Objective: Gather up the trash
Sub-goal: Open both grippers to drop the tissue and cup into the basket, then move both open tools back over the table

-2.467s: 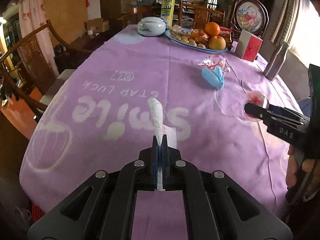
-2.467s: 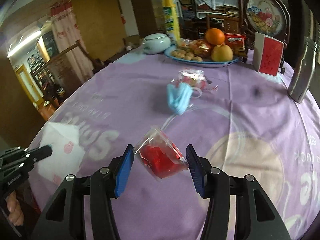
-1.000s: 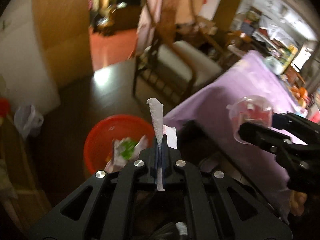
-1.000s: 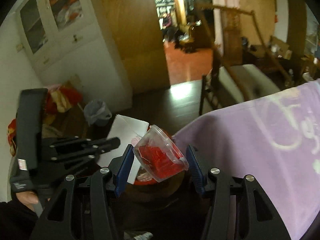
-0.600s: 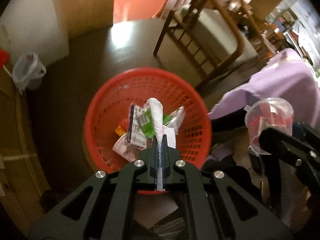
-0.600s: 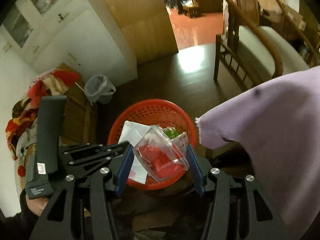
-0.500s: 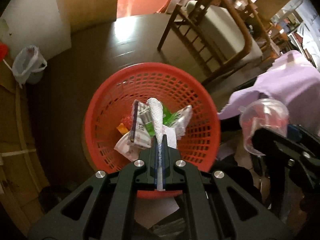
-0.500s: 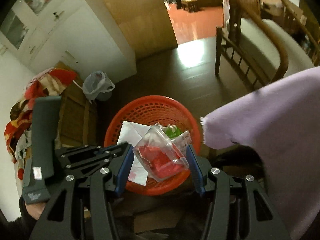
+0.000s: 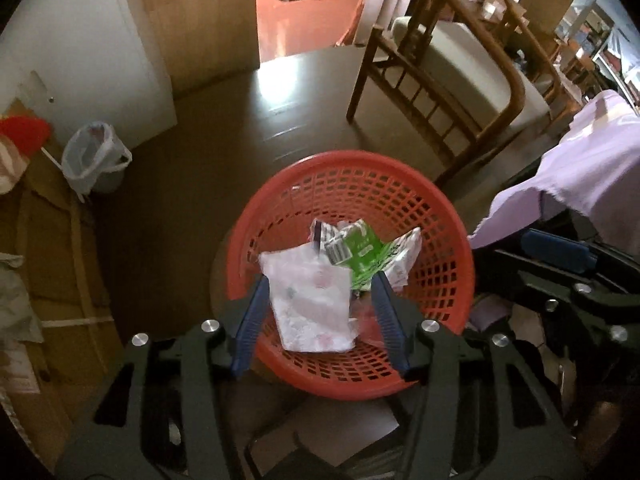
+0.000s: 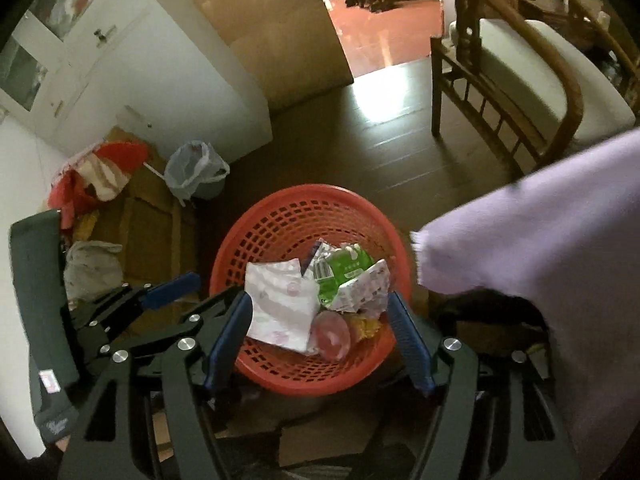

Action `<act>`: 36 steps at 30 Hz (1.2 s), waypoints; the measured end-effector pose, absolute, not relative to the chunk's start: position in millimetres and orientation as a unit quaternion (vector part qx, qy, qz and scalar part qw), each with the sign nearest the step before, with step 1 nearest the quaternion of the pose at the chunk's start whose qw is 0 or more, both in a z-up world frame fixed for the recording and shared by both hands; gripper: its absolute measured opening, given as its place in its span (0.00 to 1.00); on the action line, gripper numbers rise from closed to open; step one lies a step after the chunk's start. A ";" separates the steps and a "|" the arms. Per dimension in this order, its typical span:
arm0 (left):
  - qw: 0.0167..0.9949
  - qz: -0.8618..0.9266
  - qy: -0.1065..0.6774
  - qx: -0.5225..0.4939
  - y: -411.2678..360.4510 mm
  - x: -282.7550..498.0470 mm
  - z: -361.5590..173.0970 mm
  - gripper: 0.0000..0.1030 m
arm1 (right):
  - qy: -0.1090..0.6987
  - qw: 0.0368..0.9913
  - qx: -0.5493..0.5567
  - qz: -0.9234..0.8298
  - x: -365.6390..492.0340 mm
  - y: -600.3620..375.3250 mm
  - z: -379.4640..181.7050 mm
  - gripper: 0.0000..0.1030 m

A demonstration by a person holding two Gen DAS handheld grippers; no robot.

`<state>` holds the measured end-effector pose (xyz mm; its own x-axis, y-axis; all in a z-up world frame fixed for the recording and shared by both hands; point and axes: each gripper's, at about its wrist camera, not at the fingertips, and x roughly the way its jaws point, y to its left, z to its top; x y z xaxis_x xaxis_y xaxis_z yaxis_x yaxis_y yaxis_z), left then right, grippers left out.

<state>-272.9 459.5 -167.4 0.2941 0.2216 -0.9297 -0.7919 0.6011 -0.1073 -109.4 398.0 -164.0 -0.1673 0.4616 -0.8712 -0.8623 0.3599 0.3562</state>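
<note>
A red mesh basket point(image 9: 436, 216) stands on the dark floor, also in the right wrist view point(image 10: 280, 216). Inside lie a white napkin point(image 9: 308, 300) point(image 10: 280, 308), a clear plastic cup with red inside point(image 10: 332, 334), a green packet point(image 9: 360, 248) point(image 10: 344, 264) and other wrappers. My left gripper point(image 9: 318, 320) is open and empty above the basket's near rim. My right gripper point(image 10: 320, 342) is open and empty above the basket too. The right gripper's blue fingertip point(image 9: 556, 246) shows in the left view; the left gripper's fingertip point(image 10: 172, 290) shows in the right view.
The purple tablecloth edge point(image 9: 580, 176) point(image 10: 540, 248) hangs at the right. A wooden chair with a pale cushion point(image 9: 460, 80) point(image 10: 532, 72) stands behind. A small bin with a white bag point(image 9: 94, 164) point(image 10: 196, 176) and cardboard boxes point(image 10: 152, 228) sit left.
Both grippers have opened over the basket. The napkin dropped from the left gripper and the clear cup from the right; both now lie in the basket.
</note>
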 end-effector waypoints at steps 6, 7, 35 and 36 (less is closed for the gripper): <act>0.763 0.326 0.474 -0.296 447.6 -268.5 -147.6 0.61 | 0.516 0.646 -0.164 0.538 -101.9 356.0 -119.6 0.68; 0.765 0.324 0.472 -0.295 444.8 -268.1 -144.5 0.62 | 0.511 0.652 -0.162 0.537 -99.9 351.4 -113.2 0.69; 0.893 0.070 0.442 -0.053 165.7 -73.7 -19.5 0.74 | 0.411 0.887 0.043 0.205 76.2 -81.2 -28.9 0.83; 0.893 0.057 0.444 -0.045 151.8 -60.0 -17.9 0.74 | 0.411 0.889 0.047 0.194 80.3 -94.2 -28.5 0.83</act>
<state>-60.0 151.8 -17.9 0.5993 0.0615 -0.7982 -0.1411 0.9895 -0.0298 80.4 -94.2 -28.5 0.5866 0.3827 -0.7138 -0.3061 0.9207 0.2421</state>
